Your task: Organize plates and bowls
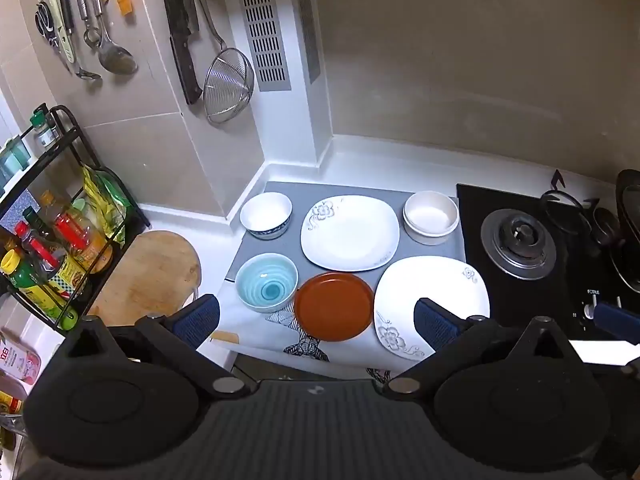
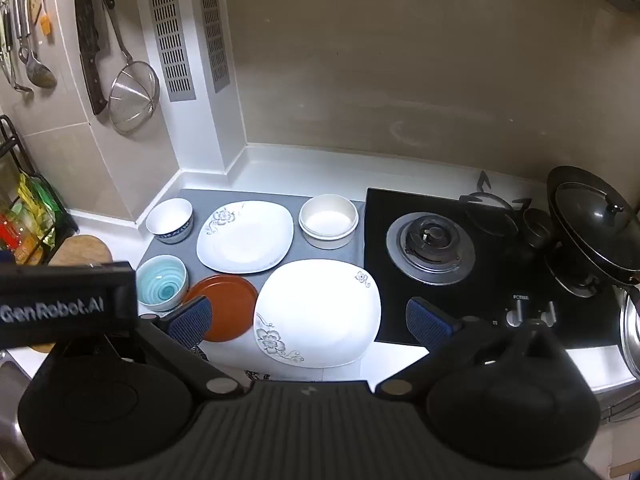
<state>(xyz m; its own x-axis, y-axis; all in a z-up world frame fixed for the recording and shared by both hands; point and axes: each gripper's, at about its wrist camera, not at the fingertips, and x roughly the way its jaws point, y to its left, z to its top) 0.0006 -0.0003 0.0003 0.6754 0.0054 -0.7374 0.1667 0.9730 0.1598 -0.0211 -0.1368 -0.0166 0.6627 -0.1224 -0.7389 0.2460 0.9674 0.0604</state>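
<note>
Item one, nearest: you are holding the left gripper [image 1: 316, 318] and right gripper [image 2: 308, 320] spread wide and empty, hovering above the crockery. Nothing looks stacked; you are likely choosing a first pick. Brown plate [image 1: 334, 306] lying between left fingers, white plates [image 2: 316, 312] beyond, bowls [image 1: 266, 288] alongside, on grey mat [image 1: 256, 250]; hob [image 2: 432, 248] rightward.

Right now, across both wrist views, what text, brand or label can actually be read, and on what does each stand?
"GenRobot.AI": white letters on the black body of the left claw's device, seen from the right wrist.
"FOTILE" (small, somewhat blurred): above the knobs on the gas stove.
Labels on the sauce bottles in the black rack: too small to read.
Pink package at the left edge: print blurred, unreadable.
</note>
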